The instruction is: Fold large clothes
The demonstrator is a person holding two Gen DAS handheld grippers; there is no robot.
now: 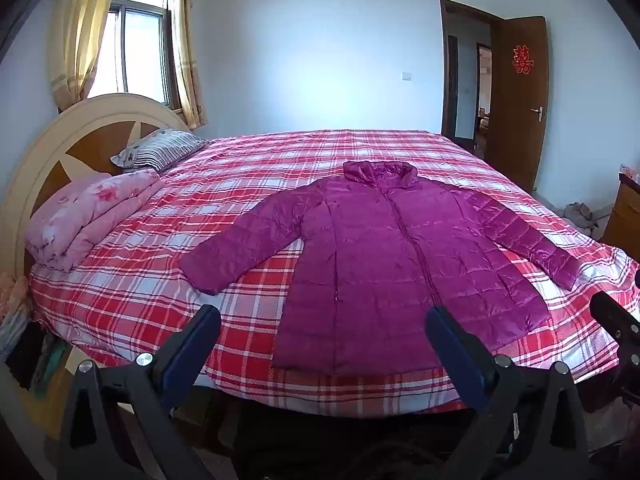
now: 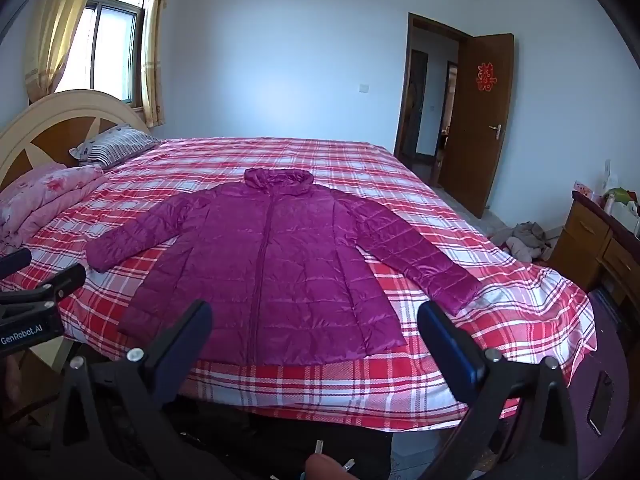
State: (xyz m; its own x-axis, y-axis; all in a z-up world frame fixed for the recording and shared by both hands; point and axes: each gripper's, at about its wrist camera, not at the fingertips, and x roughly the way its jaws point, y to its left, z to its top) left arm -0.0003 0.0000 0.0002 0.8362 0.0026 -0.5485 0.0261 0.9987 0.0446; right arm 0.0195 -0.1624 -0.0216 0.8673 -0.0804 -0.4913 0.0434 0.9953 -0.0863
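At the far left you are looking at the curved headboard (image 1: 40,152), with a folded pink floral quilt (image 1: 88,216) and a striped pillow (image 1: 160,150) lying against it on the bed (image 1: 140,300), which is wearing a red and white plaid cover. Your left gripper (image 1: 320,344) is hovering off the near edge of the bed with its two dark fingers spread wide apart and nothing between them. Moving right, the magenta puffer jacket (image 1: 380,260) is lying flat and face up in the middle of the bed, zipped closed; its long axis is running from the hem, which is sitting close to the near edge facing you, away to the hood end (image 1: 378,172), which is pointing toward the far wall. Both sleeves are splaying outward and slightly toward you, the left sleeve cuff (image 1: 208,276) resting on the plaid and the right sleeve cuff (image 2: 456,292) lying near the bed's right side. Your right gripper (image 2: 316,340) is likewise hanging just short of the near edge, fingers held wide with nothing in them, and neither gripper is touching the jacket. Farther right, the brown door (image 2: 484,120) is standing ajar with a red paper ornament (image 2: 485,77) on it, a heap of clothes (image 2: 520,240) is lying on the floor, and a wooden cabinet (image 2: 592,240) is standing at the edge.
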